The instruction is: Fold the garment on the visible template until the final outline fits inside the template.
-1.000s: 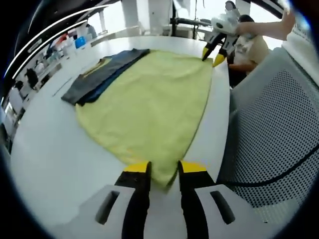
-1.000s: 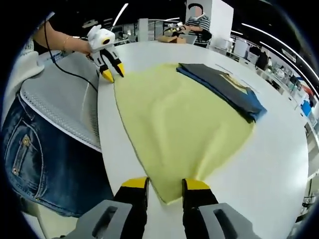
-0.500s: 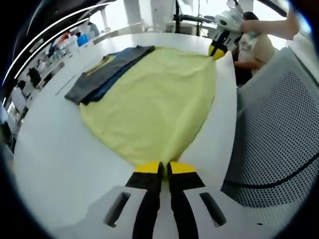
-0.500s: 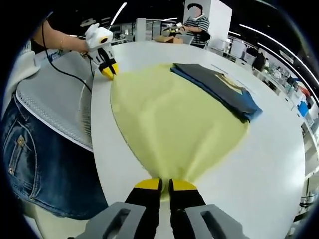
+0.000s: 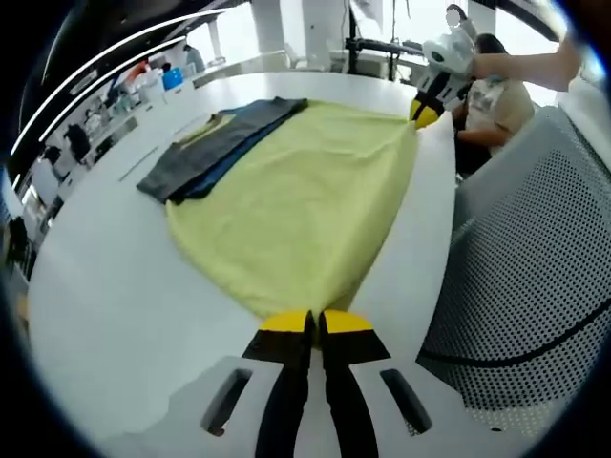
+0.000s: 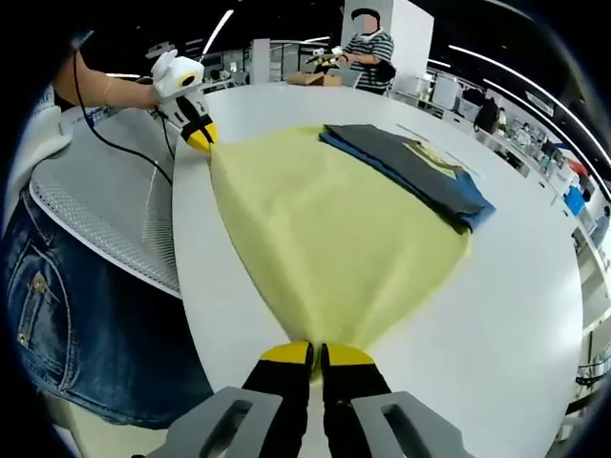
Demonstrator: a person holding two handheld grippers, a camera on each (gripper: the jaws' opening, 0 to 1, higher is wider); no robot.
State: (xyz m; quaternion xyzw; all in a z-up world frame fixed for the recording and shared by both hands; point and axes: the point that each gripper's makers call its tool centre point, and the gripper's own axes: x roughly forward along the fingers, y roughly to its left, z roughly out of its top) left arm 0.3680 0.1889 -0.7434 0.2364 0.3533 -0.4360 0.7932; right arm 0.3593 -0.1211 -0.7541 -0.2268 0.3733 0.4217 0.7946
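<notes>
Both grippers — left (image 5: 309, 322), right (image 6: 312, 355) — clenched on near corners of the yellow garment (image 5: 296, 196), probably pinching cloth. Lift together, keep the edge taut, fold evenly away.

Yellow garment (image 5: 296, 205) lies spread flat on white surface, near edge, pale plain cloth, few soft wrinkles. Its two near corners pinched, cloth stretched between them. Dark blue-grey folded piece (image 5: 215, 145) with small yellow print lies along far side of it, touching, partly under yellow edge.
</notes>
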